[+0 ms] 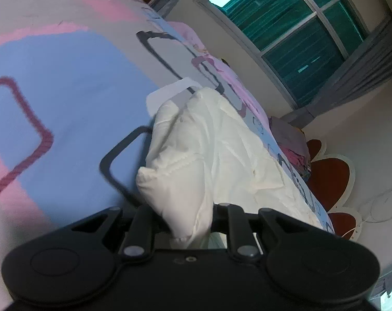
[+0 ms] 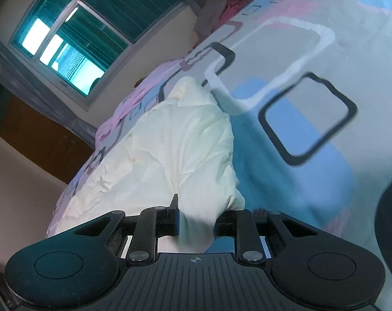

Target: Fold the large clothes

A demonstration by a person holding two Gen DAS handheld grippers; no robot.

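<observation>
Bedsheet with pink, blue and grey blocks covers the bed, and a window sits in the wall behind. White garment lies bunched on the sheet. Left gripper and right gripper each pinch a fold of it tight.

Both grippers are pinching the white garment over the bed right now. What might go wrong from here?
1. The left gripper and right gripper each pinch only a bunched bit of the white garment; it might slip out.
2. The rest trails crumpled on the patterned bedsheet, so creases may get folded in.
</observation>
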